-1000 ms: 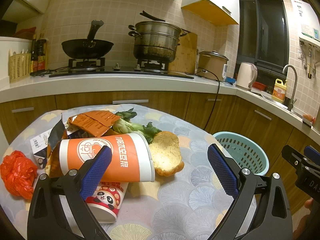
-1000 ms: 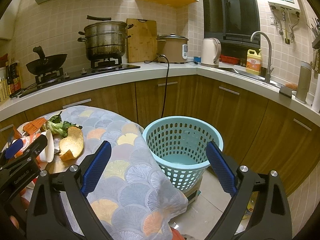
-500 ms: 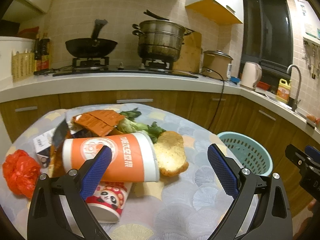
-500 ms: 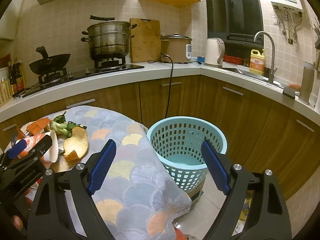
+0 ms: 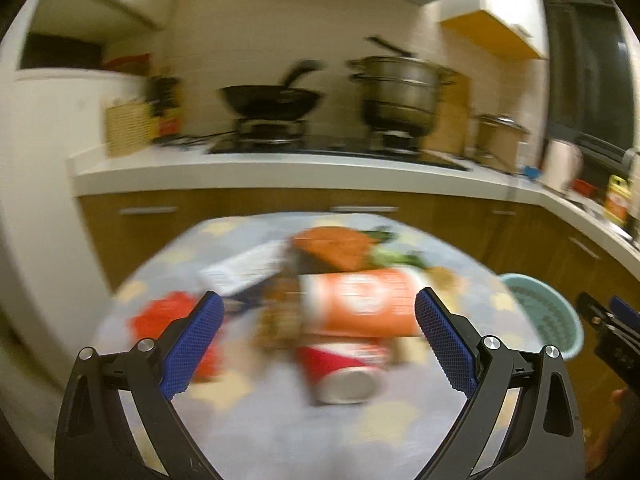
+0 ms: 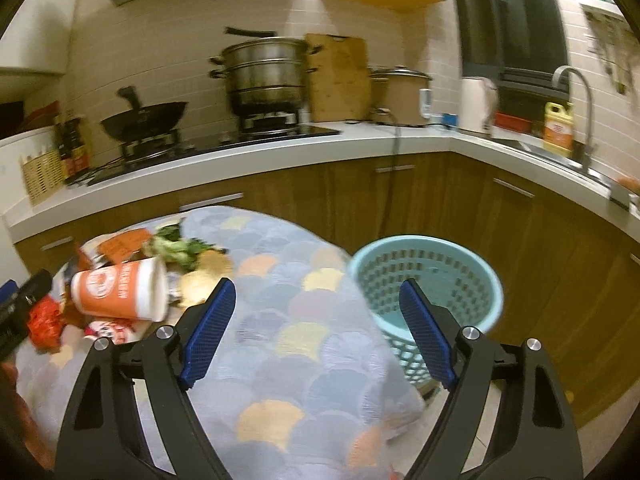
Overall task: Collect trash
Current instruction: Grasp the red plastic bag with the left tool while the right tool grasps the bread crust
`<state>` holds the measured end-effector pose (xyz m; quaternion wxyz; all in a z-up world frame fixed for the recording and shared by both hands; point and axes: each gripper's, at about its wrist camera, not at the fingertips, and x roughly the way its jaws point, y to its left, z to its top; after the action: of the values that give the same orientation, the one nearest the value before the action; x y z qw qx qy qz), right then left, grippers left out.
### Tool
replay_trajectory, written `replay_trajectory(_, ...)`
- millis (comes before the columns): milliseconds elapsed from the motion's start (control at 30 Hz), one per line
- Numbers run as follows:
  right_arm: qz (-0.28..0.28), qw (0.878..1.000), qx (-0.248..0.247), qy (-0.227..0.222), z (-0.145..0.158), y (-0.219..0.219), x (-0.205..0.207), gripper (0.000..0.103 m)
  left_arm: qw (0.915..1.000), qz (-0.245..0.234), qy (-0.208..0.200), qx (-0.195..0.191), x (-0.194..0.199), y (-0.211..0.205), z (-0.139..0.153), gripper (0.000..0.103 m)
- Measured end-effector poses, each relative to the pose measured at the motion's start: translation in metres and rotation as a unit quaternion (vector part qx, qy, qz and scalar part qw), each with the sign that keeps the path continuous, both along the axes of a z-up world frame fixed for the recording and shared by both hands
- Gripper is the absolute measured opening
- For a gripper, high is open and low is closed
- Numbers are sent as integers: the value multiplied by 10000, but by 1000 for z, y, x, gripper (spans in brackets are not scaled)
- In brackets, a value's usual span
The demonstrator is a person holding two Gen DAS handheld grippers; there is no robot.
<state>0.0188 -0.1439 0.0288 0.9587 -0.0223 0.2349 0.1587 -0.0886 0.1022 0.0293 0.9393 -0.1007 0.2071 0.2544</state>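
Well, through the left wrist camera everything was smeared with motion blur, so detail was thin. The left gripper [image 5: 318, 334] stood wide, blue pads far apart, nothing between them but air above the table in its grey scallop-patterned cloth [image 5: 248, 432]. Ahead of it lay the trash heap: a big orange paper cup on its side [image 5: 360, 304], resting on top of a smaller red-and-white cup [image 5: 344, 368], with a crumpled red plastic bag [image 5: 160, 316] off to the left and torn orange wrappers [image 5: 332, 244] behind. The pale turquoise slotted plastic basket [image 5: 540, 316] sat low at the right, beyond the table edge.

The risk from here, as I judged it: the orange cup was round and perched on another round cup, so a pad nudging it off-centre could have rolled either one off the cloth.

Over to the right wrist camera, sharper. The right gripper [image 6: 318, 334] was also well spread, empty, hanging above bare cloth between the heap and the basket [image 6: 424, 280]. The orange cup [image 6: 120, 288] lay at the left with green vegetable scraps [image 6: 176, 246] and a piece of bread [image 6: 200, 280] just beside its mouth. The basket stood on the floor, lower than the tabletop and close to the draped cloth; a light cup released early could have bounced off the rim, and loose scraps might have been dragged along.
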Motion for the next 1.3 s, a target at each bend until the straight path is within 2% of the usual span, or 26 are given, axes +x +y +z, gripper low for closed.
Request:
replay_trajectory(167,565,9984,-16,80,0,30,-4,79,9978,605,193,-168,-25,53,3,93)
replay_trajectory(333,1223,9924,-54,129,-3,63,-12,77,9944,734,416,-635,-31,102,-13,93)
replay_trajectory(400,1309,9913,-79,148,-3,71,-8,77,9931,740,504,-755,-28,112,-20,93)
replay_trajectory(533,1359,9899,-108,380,-10,78,14,76,9896,810,639,-1001,-16,131,-41,92)
replay_trajectory(700,1482,9854,-318,774,-31,92,58,74,9878,784,609,-1200,-7,138,-55,92)
replay_trajectory(933,1445,9834,-445,1007,-60,109,98,68,9861,527,790,-1366,2,139,-65,76)
replay_trajectory(1033,1502,9820,-376,1078,-61,111,104,68,9863,415,778,-1394,3,138,-67,65)
replay_trajectory(1067,1536,9814,-435,1064,-61,114,106,68,9867,385,798,-1366,4,136,-67,58)
replay_trajectory(1167,1626,9776,-586,1201,-66,124,113,68,9898,338,836,-1104,7,126,-65,47)
replay_trajectory(1300,1716,9741,-646,1323,-69,131,122,68,9905,324,814,-1059,6,124,-64,43)
